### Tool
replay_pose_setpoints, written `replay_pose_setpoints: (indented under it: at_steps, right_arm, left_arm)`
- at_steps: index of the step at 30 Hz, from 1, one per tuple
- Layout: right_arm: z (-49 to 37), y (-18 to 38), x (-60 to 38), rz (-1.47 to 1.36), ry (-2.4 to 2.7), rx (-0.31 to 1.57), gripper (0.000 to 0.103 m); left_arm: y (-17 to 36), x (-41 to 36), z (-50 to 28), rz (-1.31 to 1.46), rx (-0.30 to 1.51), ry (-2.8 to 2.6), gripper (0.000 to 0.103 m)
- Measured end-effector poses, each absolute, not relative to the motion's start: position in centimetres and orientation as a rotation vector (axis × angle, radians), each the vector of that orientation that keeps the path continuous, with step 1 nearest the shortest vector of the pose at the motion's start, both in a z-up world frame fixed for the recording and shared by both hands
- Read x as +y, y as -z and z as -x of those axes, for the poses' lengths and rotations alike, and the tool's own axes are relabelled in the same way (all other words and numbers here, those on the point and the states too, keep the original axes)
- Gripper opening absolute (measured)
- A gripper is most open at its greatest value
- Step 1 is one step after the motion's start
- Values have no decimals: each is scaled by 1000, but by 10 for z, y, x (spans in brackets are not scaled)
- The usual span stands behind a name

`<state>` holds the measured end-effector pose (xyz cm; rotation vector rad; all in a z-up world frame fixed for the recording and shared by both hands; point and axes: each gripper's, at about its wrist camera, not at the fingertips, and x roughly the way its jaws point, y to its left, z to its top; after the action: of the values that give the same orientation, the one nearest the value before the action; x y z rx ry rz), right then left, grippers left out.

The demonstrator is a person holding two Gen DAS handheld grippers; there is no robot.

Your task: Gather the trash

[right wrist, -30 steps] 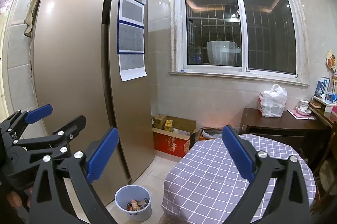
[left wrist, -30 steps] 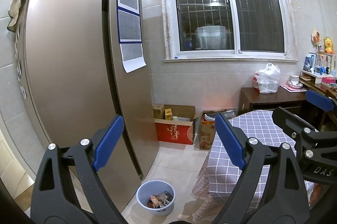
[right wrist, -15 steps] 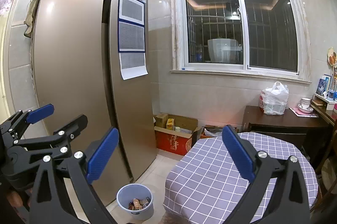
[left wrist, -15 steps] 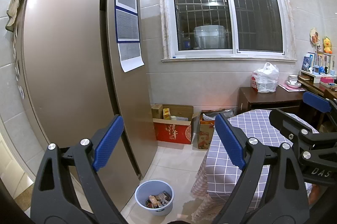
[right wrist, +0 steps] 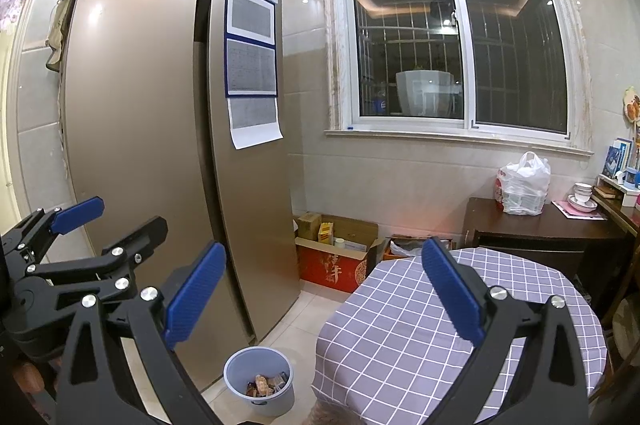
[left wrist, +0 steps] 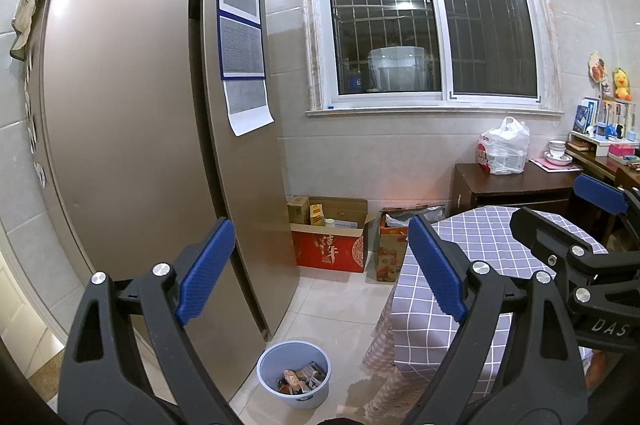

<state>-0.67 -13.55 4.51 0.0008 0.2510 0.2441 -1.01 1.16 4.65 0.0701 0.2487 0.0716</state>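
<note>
A light blue trash bin (left wrist: 295, 373) stands on the tiled floor beside the fridge, with several wrappers inside; it also shows in the right wrist view (right wrist: 259, 379). My left gripper (left wrist: 320, 269) is open and empty, held high above the bin. My right gripper (right wrist: 322, 293) is open and empty, above the edge of the round table with the purple checked cloth (right wrist: 420, 317). Each gripper appears at the edge of the other's view. No loose trash shows on the table or floor.
A tall bronze fridge (left wrist: 152, 145) fills the left. Open cardboard boxes (left wrist: 330, 237) sit on the floor under the window. A dark wooden cabinet (left wrist: 516, 185) holds a white plastic bag (left wrist: 502, 149). Shelves with bowls and books are at far right.
Both views have shifted slightly; the bin and table sit a little further right in frame. Both grippers stay open and empty.
</note>
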Motion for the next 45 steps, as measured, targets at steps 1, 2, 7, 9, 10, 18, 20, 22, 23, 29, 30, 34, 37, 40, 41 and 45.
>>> replay_pose_setpoints:
  at_steps: [1, 2, 7, 9, 10, 18, 20, 22, 23, 29, 30, 34, 37, 40, 41, 45]
  right_arm:
    - [7, -45, -135, -1, -243, 251, 97]
    - [7, -45, -135, 0, -243, 250, 97]
    - [4, -43, -135, 1, -249, 254, 97]
    - [4, -43, -135, 1, -248, 254, 97]
    - [4, -43, -135, 1, -248, 254, 97]
    - [4, -43, -134, 1, -248, 254, 97]
    - [3, -42, -134, 0, -249, 257, 97]
    - [3, -42, -133, 0, -251, 259, 97]
    - [2, -41, -133, 0, -252, 260, 97]
    - [2, -41, -133, 0, -252, 260, 97]
    - [2, -41, -133, 0, -252, 261, 97]
    - [2, -40, -132, 0, -252, 261, 97]
    - [2, -40, -132, 0, -253, 262, 97]
    - [2, -39, -131, -1, -253, 263, 97]
    - [2, -37, -131, -1, -254, 264, 97]
    - [0, -36, -131, -2, -256, 267, 97]
  left_arm:
    - [-47, 12, 10, -71, 248, -72, 87]
    - [-47, 12, 10, -71, 249, -73, 87]
    - [-44, 13, 10, -74, 249, -74, 87]
    - [-44, 14, 9, -75, 250, -73, 87]
    - [-44, 14, 9, -75, 249, -73, 87]
    - [-44, 14, 9, -76, 250, -74, 87]
    - [-44, 16, 9, -76, 251, -74, 87]
    - [-43, 19, 8, -77, 253, -74, 87]
    - [-42, 20, 8, -78, 254, -74, 87]
    - [-42, 21, 8, -81, 254, -75, 87]
    - [-42, 23, 7, -82, 255, -74, 87]
    - [-41, 28, 6, -82, 257, -71, 87]
    - [-41, 28, 6, -85, 256, -71, 87]
    - [-42, 28, 6, -84, 256, -71, 87]
    - [-41, 29, 6, -83, 256, -70, 87]
    - [-42, 28, 5, -85, 257, -70, 87]
